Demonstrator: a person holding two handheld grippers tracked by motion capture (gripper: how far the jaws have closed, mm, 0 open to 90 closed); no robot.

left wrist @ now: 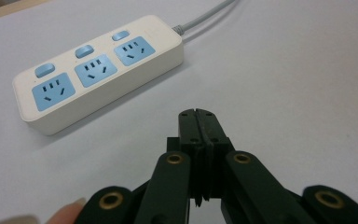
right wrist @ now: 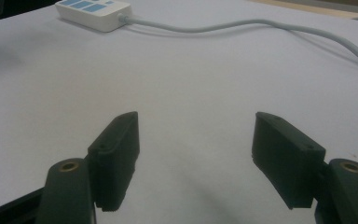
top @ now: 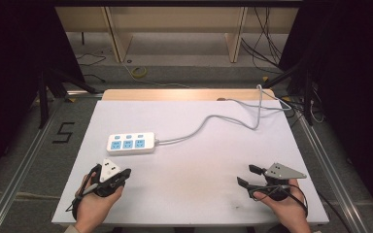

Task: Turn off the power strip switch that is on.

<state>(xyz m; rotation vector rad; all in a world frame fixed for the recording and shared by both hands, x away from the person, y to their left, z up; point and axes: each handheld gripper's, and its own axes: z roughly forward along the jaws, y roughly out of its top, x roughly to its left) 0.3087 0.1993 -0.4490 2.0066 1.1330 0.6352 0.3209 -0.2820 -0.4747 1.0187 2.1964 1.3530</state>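
Both hands enter the high view from the near edge of the worktop [top: 189, 160], each holding a set of tongs. Left tongs [top: 108, 175], at about 7 o'clock of the white surface, have their jaws pressed together with nothing between them; in the left gripper view the closed tips [left wrist: 199, 122] hover above bare worktop, aimed toward the power strip [left wrist: 98, 70]. Right tongs [top: 250, 175], at about 5 o'clock, stand with jaws spread wide and empty; the right gripper view shows the gap [right wrist: 196, 140] over bare surface. Left hand [top: 94, 206] and right hand [top: 286, 208] lie just inside the near edge.

Power strip [top: 131, 143]: white body, three blue sockets, three blue switches, lying flat left of centre, at roughly 10 o'clock from the worktop's middle and near the left tongs at their 12 o'clock. Its long axis runs left to right, nearly parallel to the near edge, sockets facing up. The grey cable [top: 209, 121] leaves the right-hand end, curves toward 2 o'clock and passes over the far right corner.

Open room: the whole central band between the two tongs is bare, as is the right half short of the cable. Far edge shows a strip of bare wood [top: 175, 93]; floor [top: 34, 160] surrounds left and right edges.
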